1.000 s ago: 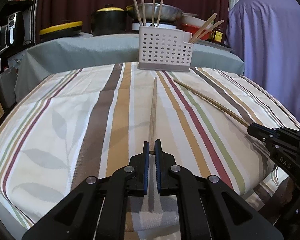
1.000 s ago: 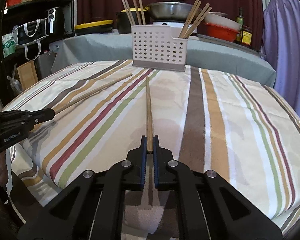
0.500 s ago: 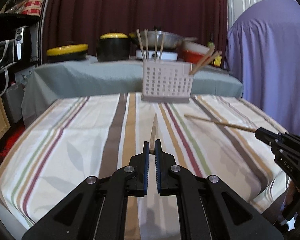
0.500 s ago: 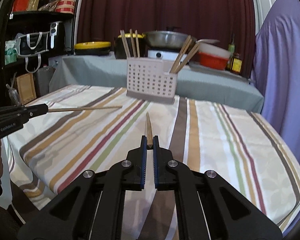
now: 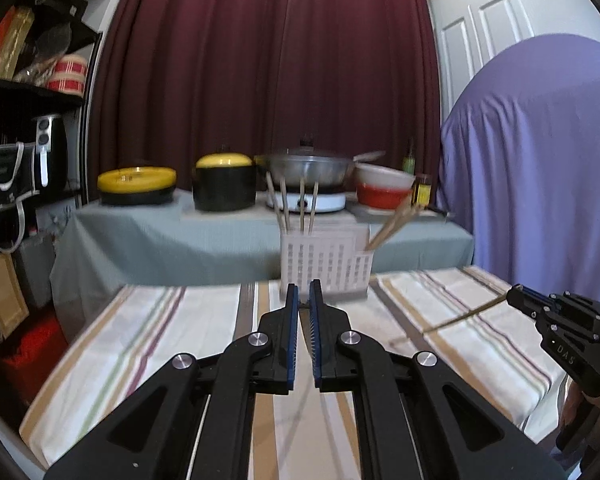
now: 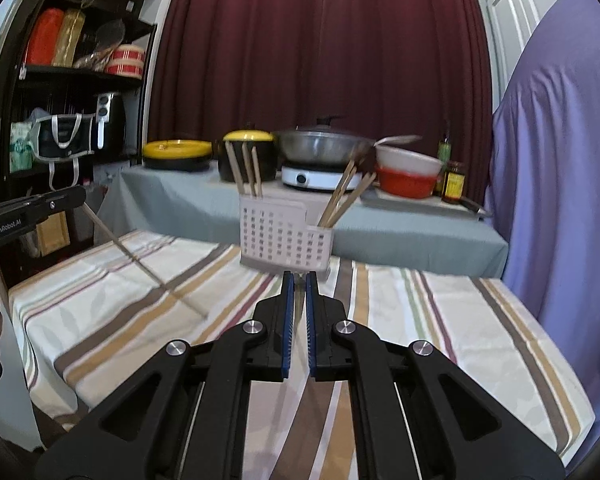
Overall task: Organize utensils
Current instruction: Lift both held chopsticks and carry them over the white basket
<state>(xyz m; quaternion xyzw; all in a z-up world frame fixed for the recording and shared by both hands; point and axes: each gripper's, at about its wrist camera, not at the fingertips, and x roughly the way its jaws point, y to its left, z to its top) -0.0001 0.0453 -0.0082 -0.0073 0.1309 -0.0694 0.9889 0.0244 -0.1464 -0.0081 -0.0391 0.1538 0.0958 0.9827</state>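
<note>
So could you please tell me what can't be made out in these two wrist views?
- Left wrist view: the chopstick in the left claw points straight away, so only its clamped end shows between the pads.
- Right wrist view: the same for the right claw and its chopstick.
- Both views: the utensil holder is motion-blurred; how it is divided inside cannot be told.
- Left wrist view: whatever the purple cloth covers is hidden.

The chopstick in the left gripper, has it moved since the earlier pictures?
Yes. The chopstick in the left gripper lay on the striped tablecloth before; now its held end is lifted clear, below the white holder.
</note>
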